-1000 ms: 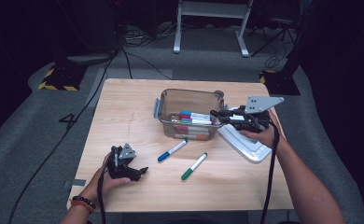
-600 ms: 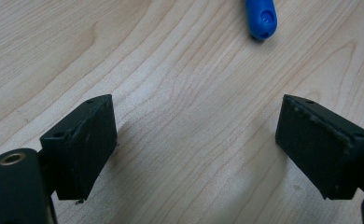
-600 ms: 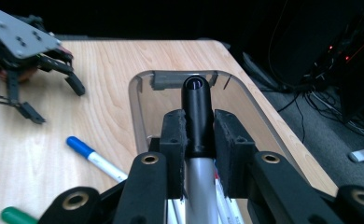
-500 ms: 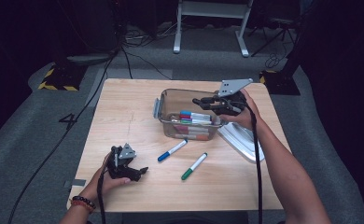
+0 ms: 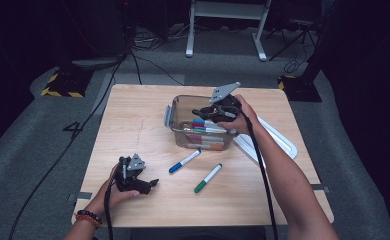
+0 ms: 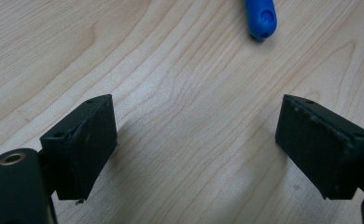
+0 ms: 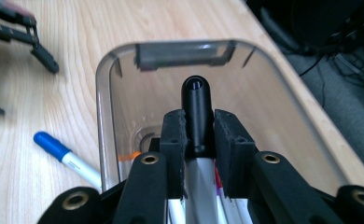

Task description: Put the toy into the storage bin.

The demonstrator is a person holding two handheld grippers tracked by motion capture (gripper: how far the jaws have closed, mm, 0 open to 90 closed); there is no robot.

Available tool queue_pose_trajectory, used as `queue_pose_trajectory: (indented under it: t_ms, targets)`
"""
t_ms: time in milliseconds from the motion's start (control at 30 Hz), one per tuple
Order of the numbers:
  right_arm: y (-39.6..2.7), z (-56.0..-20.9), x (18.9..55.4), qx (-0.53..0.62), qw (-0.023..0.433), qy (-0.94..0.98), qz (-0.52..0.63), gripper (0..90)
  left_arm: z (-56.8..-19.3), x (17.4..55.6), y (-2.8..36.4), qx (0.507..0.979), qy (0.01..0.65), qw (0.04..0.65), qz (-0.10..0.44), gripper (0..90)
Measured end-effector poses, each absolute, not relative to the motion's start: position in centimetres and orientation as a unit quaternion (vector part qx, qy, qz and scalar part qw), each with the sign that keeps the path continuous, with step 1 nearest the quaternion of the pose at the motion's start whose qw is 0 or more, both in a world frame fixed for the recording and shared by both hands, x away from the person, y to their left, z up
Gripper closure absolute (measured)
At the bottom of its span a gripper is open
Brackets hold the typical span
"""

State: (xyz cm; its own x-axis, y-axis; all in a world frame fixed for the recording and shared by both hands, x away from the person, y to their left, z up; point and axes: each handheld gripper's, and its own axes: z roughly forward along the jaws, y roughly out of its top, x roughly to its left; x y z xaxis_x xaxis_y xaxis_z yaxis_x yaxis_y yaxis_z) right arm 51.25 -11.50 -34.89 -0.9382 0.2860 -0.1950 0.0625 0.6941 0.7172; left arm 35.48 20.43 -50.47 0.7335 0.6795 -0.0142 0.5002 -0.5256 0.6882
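Observation:
My right gripper [image 5: 203,112] is shut on a black-capped marker [image 7: 196,100], which points out level past its jaws. It hangs over the open clear plastic box [image 5: 175,107] at the table's middle back, where several markers [image 5: 208,131] lie. In the right gripper view the gripper [image 7: 197,123] holds the marker above the box's empty end [image 7: 171,46]. My left gripper [image 5: 150,184] rests on the table at the front left. Its jaws [image 6: 196,140] stand open with only bare wood between them. A blue marker [image 5: 184,161] and a green marker [image 5: 208,178] lie loose in front of the box.
The box's white lid [image 5: 278,140] lies flat to the right of the box, partly under my right forearm. The blue marker's cap [image 6: 261,16] lies just beyond my left jaws. Cables trail off the table's left and front edges.
My right gripper has carried the black-capped marker leftward from over the lid to over the box. The left gripper and the loose markers have stayed put.

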Motion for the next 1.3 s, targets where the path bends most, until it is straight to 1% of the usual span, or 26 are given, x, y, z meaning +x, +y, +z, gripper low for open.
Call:
queue_pose_trajectory:
  t_ms: [267,367,467,633,800,1000,1067,1233,1300]
  targets:
    - [-9.9,-37.0,52.2,0.096,0.137,0.935,0.314,74.4,-50.5,35.5,20.4,0.864,0.342,0.347,0.129,13.0]
    - [-9.7,-37.6,52.4,0.1,0.124,0.94,0.301,73.5,-50.5,35.5,20.4,0.864,0.341,0.347,0.129,13.0]
    - [-9.8,-37.9,52.4,0.111,0.128,0.938,0.301,65.5,-50.5,35.5,20.4,0.864,0.341,0.347,0.129,13.0]
    - [-11.2,-37.1,52.2,0.127,0.126,0.919,0.352,61.2,-50.5,35.5,20.4,0.864,0.341,0.347,0.129,13.0]
    - [-12.8,-35.5,50.7,0.122,0.125,0.902,0.396,56.1,-50.5,35.5,20.4,0.864,0.342,0.347,0.129,13.0]
    - [-14.8,-33.9,47.6,0.089,0.127,0.888,0.433,49.5,-50.5,35.5,20.4,0.864,0.342,0.347,0.129,13.0]
    - [-15.6,-33.6,47.0,0.082,0.121,0.884,0.444,49.2,-50.5,35.5,20.4,0.864,0.342,0.347,0.129,13.0]
    - [-17.3,-33.5,44.7,0.069,0.132,0.88,0.451,43.9,-50.5,35.4,20.4,0.864,0.343,0.347,0.129,13.0]
    - [-18.0,-33.6,43.7,0.065,0.131,0.876,0.459,43.0,-50.5,35.4,20.4,0.864,0.343,0.347,0.129,13.0]
